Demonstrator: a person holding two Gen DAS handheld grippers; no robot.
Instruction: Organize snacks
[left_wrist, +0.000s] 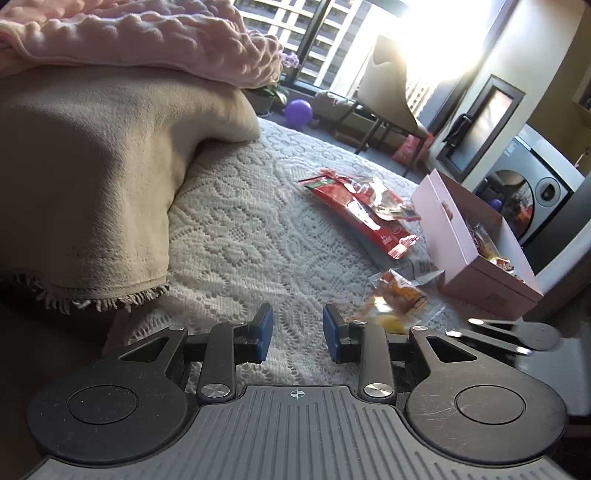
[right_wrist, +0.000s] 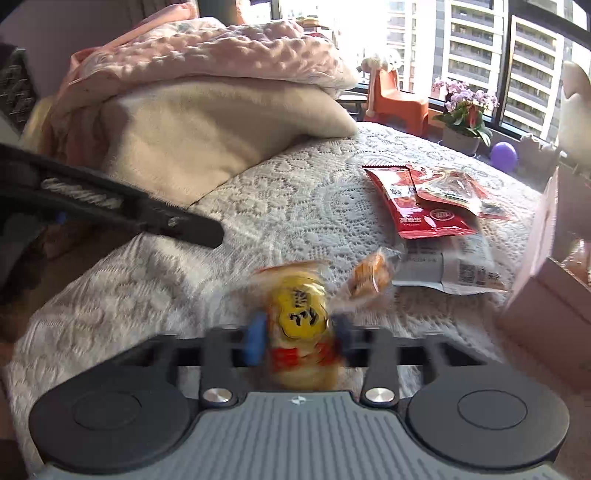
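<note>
Right gripper (right_wrist: 297, 338) jaws pinch a crinkly yellow snack packet (right_wrist: 300, 321); left gripper (left_wrist: 297, 334) jaws narrowly parted, empty.

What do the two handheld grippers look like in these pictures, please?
Both look alike. The left gripper has black linkage arms, blue pads on its fingers, two round black discs, silver pivot bolts, and a ribbed grey base bearing a small crosshair mark. The right gripper shows the same black links, blue pads, silver bolts and ribbed grey base. No cables, hands or sleeves are visible.

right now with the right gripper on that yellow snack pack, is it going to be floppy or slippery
The yellow snack pack looks like thin glossy film, so probably slippery and crinkly. It bulges between the right gripper's pads, likely light and squashy; contents may crush.
</note>
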